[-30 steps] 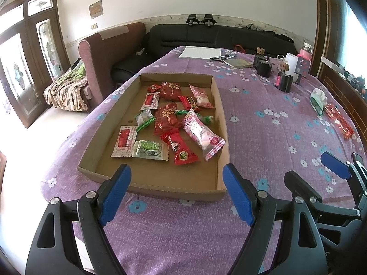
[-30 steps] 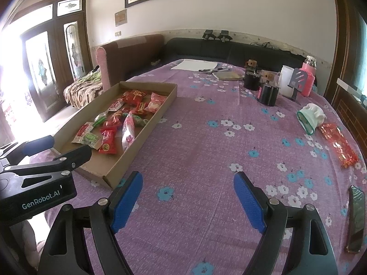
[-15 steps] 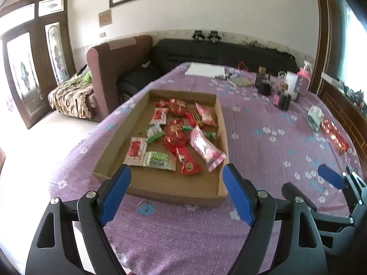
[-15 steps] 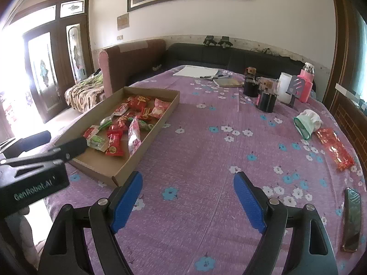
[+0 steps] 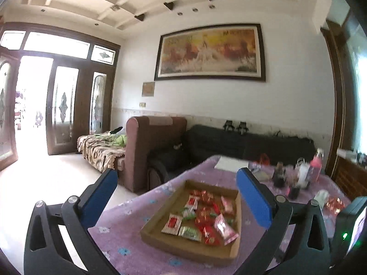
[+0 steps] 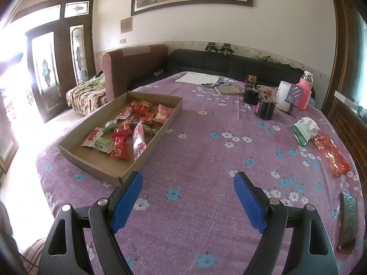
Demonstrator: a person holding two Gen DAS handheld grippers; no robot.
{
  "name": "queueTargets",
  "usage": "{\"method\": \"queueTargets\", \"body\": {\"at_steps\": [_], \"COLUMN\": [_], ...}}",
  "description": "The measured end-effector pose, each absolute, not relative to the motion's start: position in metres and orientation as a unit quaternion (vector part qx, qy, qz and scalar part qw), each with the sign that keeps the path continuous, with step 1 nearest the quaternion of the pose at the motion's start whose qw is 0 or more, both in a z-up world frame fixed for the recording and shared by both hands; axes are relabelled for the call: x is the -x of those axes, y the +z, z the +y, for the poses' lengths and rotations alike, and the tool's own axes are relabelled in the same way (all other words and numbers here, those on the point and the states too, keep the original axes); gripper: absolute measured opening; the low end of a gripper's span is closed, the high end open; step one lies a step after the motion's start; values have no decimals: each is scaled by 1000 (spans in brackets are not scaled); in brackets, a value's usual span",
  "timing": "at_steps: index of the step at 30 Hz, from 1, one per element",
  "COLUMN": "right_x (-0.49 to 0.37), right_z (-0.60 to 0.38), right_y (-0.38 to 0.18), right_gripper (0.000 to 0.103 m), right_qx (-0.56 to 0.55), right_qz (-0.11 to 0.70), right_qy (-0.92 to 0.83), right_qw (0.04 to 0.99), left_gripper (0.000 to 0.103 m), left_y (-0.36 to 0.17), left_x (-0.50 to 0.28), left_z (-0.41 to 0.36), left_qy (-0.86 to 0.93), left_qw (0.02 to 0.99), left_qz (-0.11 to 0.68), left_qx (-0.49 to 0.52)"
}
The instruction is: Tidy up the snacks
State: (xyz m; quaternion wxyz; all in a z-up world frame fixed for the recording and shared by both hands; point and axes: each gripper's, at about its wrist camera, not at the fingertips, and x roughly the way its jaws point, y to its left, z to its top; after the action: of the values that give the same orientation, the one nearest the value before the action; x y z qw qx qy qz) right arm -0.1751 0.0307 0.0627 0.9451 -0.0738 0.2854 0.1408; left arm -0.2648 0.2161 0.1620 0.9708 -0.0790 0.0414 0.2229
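Note:
A shallow cardboard tray (image 6: pixel 96 160) lies on the purple flowered tablecloth (image 6: pixel 206 151), left of centre in the right wrist view. It holds several wrapped snacks (image 6: pixel 128 128), red, pink and green. The left wrist view shows the same tray (image 5: pixel 160 238) and snacks (image 5: pixel 201 217) low in the picture. My left gripper (image 5: pixel 176 181) is raised above the table's near side, pointing almost level at the room; its jaws are opening with nothing between them. My right gripper (image 6: pixel 188 183) hovers open over bare cloth, right of the tray's near corner, with nothing in it.
A red snack packet (image 6: pixel 330 153) and a white-and-green cloth bundle (image 6: pixel 305 130) lie at the table's right. A phone (image 6: pixel 347 220) rests near the right edge. Black holders (image 6: pixel 263 105), a white cup, a pink bottle (image 6: pixel 305 91), papers and pens stand at the back. Sofas lie beyond.
My left gripper has risen and tilted up, so the tray dropped low in its view and the wall and ceiling appeared; its jaws stand wider. The right gripper barely moved.

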Motion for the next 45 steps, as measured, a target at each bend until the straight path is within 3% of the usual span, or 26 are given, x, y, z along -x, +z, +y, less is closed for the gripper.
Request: {"method": "queueTargets", "body": {"at_steps": [10, 17, 45], "right_x": [173, 163, 147], "right_z": [28, 34, 91], "right_y": [69, 60, 33], "right_gripper": [85, 87, 87], "right_qx": [63, 68, 135], "right_qz": [267, 279, 311], "right_qy": [153, 160, 190], "right_qw": [949, 944, 921], "left_gripper": [103, 103, 103], "left_y": [141, 94, 47], "left_x": [185, 157, 136], "left_z": [235, 222, 249], "left_qy": [134, 172, 158], "left_qw": [957, 929, 903], "left_qz": [220, 314, 380], "left_qx": [136, 95, 124]}}
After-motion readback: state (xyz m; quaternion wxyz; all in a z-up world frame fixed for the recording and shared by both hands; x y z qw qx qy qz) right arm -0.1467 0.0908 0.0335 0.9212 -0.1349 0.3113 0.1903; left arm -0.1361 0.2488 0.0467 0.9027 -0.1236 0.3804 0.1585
